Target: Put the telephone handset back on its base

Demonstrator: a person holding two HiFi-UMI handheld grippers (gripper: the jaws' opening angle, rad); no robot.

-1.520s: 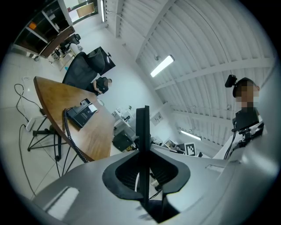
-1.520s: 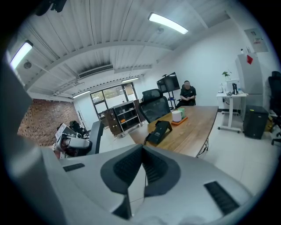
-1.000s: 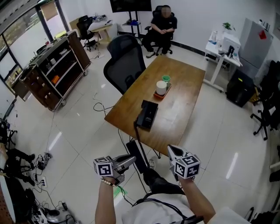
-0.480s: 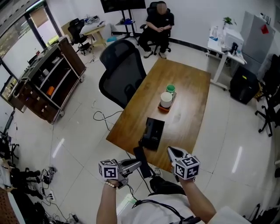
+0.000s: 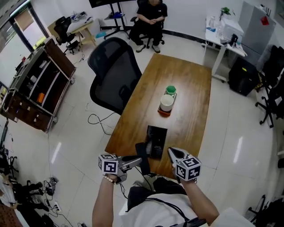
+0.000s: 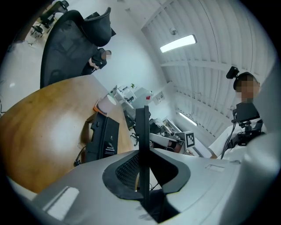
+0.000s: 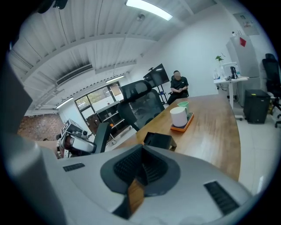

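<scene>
The black telephone base [image 5: 156, 141] lies near the front edge of the wooden table [image 5: 191, 88]. My left gripper [image 5: 136, 161] is shut on the black handset [image 5: 143, 162], which hangs just off the table's near edge, left of the base. In the left gripper view the handset [image 6: 142, 132] stands edge-on between the jaws of the left gripper [image 6: 142, 154], with the base [image 6: 103, 138] ahead on the left. My right gripper [image 5: 172, 153] is shut and holds nothing, at the table's near edge right of the base. The right gripper view shows the base [image 7: 159, 140] and the handset [image 7: 102, 137].
A white cup [image 5: 167, 103] and a green cup [image 5: 171, 91] stand on an orange tray [image 5: 163, 112] at mid table. A black office chair [image 5: 113, 73] is at the table's left side. A person [image 5: 148, 12] sits beyond the far end. Cables lie on the floor at left.
The view has come closer to the table. Both grippers now reach its near edge, and the handset in the left gripper has drawn near the base.
</scene>
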